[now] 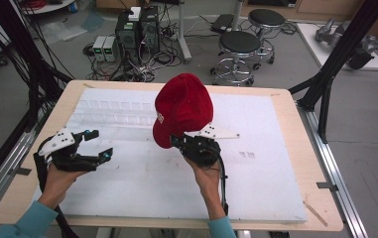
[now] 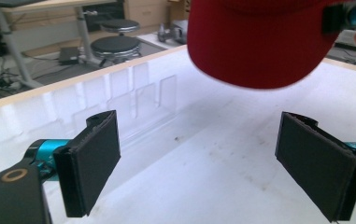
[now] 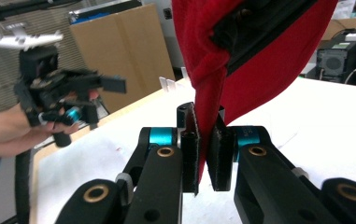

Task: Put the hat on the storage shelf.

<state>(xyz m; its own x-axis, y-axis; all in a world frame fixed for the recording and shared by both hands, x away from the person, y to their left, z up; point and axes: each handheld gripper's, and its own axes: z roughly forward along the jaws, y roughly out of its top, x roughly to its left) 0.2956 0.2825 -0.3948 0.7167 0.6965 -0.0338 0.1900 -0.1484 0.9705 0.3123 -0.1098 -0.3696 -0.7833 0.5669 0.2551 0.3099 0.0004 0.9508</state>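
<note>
A red fabric baseball cap (image 1: 184, 108) is held aloft above the middle of the white foam board (image 1: 276, 193), pinched at its edge by the clenched right gripper (image 3: 204, 149), seemingly for presentation to the left gripper (image 1: 98, 145), which is held spread and empty near the board's left edge.

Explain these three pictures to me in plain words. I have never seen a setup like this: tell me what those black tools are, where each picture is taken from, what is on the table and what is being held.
There is no robot here. A person holds a hand tool in each hand, each ending in two black jaws.

The high view looks down from above the person's side of the table, which carries a white board and a clear plastic rack at its far left.

The other two pictures come from small cameras riding on the tools, looking along their jaws.

The right gripper is shut on the edge of a red cap and holds it up off the board. The left gripper is open and holds nothing; the cap hangs ahead of it.

Behind the table are stools and computers on the floor.
</note>
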